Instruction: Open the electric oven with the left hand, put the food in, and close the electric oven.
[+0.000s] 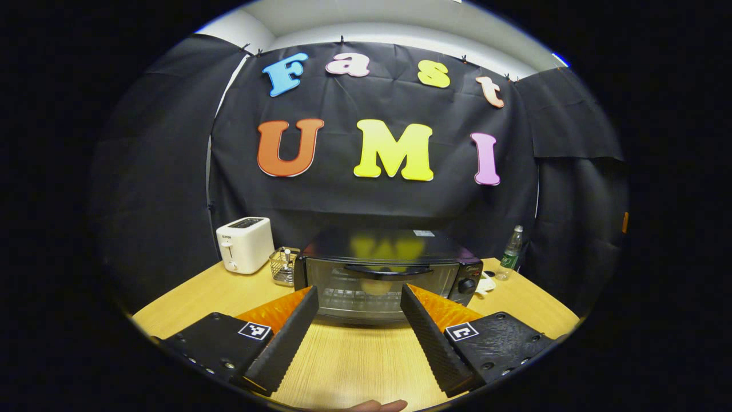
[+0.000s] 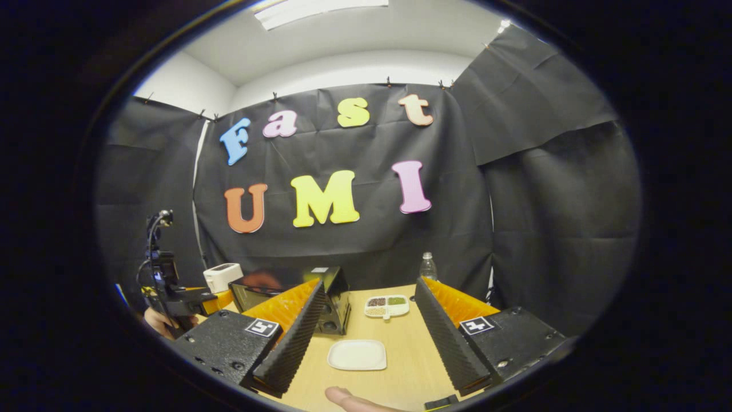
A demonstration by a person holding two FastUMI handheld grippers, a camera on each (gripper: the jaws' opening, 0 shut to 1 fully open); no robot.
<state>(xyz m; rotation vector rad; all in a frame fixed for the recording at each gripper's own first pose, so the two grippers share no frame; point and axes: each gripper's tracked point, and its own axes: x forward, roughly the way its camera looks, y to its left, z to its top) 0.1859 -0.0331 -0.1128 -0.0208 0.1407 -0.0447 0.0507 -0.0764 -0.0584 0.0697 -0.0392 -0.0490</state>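
In the left gripper view, the left claw (image 1: 359, 294) hangs low over the light wooden table (image 1: 354, 360) with its two fingers spread wide apart and nothing between them. A fingertip of the person (image 1: 380, 405) shows at the bottom edge. Straight ahead, beyond the fingertips, stands the black electric oven with a glass door (image 1: 384, 277); its door is closed and the dark curved handle (image 1: 389, 270) runs across the top of the glass. A round black knob (image 1: 466, 286) sits on its right panel. Left of the oven are a small wire basket (image 1: 283, 265) and, farther left, a white toaster (image 1: 245, 244). A clear plastic bottle (image 1: 510, 253) stands behind the oven's right side.

In the right gripper view, the right claw (image 2: 370, 289) is likewise held open and empty above the table. Between its fingers lies a white rectangular plate (image 2: 357, 355), and farther off a white divided dish holding dark, green and pale food (image 2: 387, 306). The oven stands to the left, near the divided dish.
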